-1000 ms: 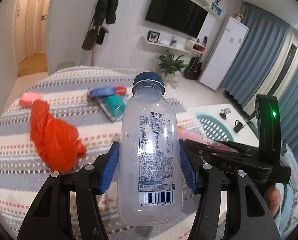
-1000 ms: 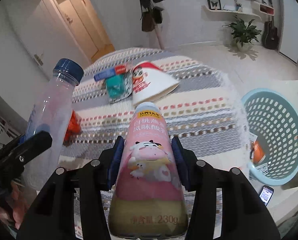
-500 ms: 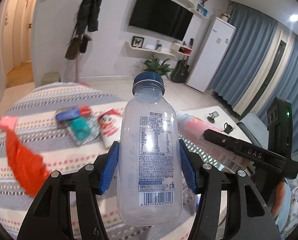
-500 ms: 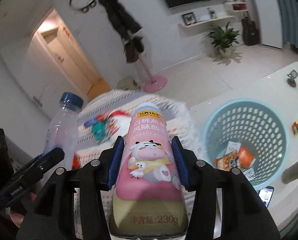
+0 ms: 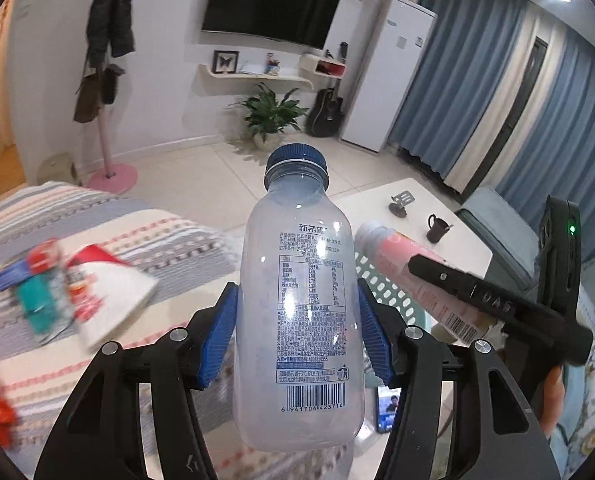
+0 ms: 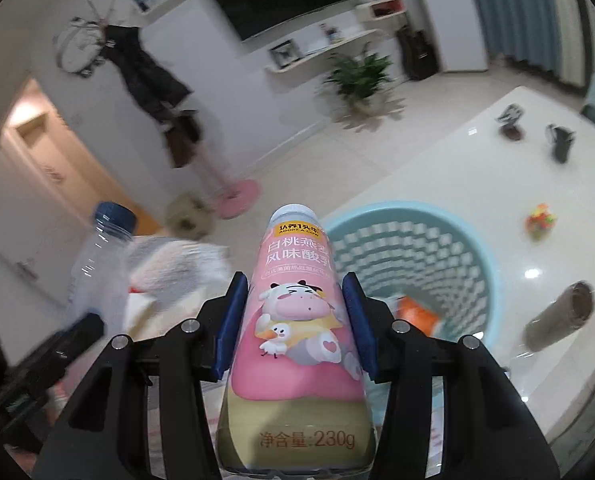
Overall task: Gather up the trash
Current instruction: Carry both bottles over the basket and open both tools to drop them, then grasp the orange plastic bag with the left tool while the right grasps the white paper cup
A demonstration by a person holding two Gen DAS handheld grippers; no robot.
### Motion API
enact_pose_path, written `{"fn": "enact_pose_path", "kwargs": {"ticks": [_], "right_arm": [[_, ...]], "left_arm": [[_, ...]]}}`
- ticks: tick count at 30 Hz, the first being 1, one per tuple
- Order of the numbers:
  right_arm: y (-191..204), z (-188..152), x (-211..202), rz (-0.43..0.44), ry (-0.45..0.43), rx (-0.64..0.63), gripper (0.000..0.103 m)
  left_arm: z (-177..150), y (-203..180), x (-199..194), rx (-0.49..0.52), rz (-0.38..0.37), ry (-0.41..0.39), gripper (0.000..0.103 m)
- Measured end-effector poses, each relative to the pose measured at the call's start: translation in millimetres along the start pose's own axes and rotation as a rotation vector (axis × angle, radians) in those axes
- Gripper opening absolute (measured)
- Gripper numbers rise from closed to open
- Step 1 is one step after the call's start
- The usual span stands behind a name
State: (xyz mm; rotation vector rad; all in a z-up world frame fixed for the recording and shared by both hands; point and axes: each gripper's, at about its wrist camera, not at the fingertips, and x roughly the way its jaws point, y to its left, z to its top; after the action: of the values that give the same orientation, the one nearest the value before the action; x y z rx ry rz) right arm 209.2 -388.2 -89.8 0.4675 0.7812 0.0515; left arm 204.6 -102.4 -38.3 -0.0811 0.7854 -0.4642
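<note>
Beside the basket (image 6: 473, 232), left gripper (image 5: 297, 328) clamps clear bottle (image 5: 301, 320), right gripper (image 6: 293, 320) clamps pink yogurt bottle (image 6: 293, 320); next: carry over rim, release.

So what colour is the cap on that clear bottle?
Dark blue: the cap on the clear bottle shows best in the left wrist view.

A lived-in home, living room. Wall-mounted television (image 5: 269, 0) as the landmark: below it a floating shelf (image 5: 253, 74) with a framed butterfly picture (image 5: 225, 63), lower down a potted plant (image 5: 271, 114) and guitar (image 5: 326, 114) on tiled floor; left of it a coat stand (image 5: 107, 60); right of it a white fridge (image 5: 385, 76) and blue curtains (image 5: 473, 80).
</note>
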Motion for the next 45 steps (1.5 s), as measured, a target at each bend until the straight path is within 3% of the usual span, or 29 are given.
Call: {"fn": "enact_pose_path", "kwargs": {"ticks": [3, 9, 12, 15, 17, 21, 31, 41, 45], "right_arm": [[-12, -3, 20, -0.059, 0.02, 0.005, 0.046], [-40, -8, 52, -0.084, 0.083, 0.077, 0.046], [-51, -8, 59, -0.09, 0.097, 0.093, 0.046], [-57, -11, 60, -0.083, 0.111, 0.115, 0.046], [-61, -10, 58, -0.076, 0.114, 0.127, 0.047], [-71, -10, 53, -0.084, 0.109, 0.14, 0.047], [-62, -21, 42, -0.068, 0.113, 0.121, 0.047], [3, -22, 7, 0.027, 0.037, -0.013, 0.047], [44, -30, 3, 0.069, 0.041, -0.096, 0.047]], "left_arm": [[-1, -4, 31, -0.007, -0.005, 0.035, 0.056], [-8, -21, 74, 0.035, 0.014, 0.063, 0.056], [-12, -26, 91, 0.022, -0.022, 0.107, 0.056], [-16, -29, 97, 0.034, -0.02, 0.108, 0.057], [-18, -32, 95, 0.05, -0.026, 0.094, 0.065], [-20, -34, 92, 0.049, -0.024, 0.09, 0.066], [-30, -21, 70, 0.029, -0.017, 0.079, 0.066], [-37, 10, -7, -0.016, 0.015, -0.021, 0.066], [-43, 32, -44, -0.05, 0.062, -0.07, 0.071]]}}
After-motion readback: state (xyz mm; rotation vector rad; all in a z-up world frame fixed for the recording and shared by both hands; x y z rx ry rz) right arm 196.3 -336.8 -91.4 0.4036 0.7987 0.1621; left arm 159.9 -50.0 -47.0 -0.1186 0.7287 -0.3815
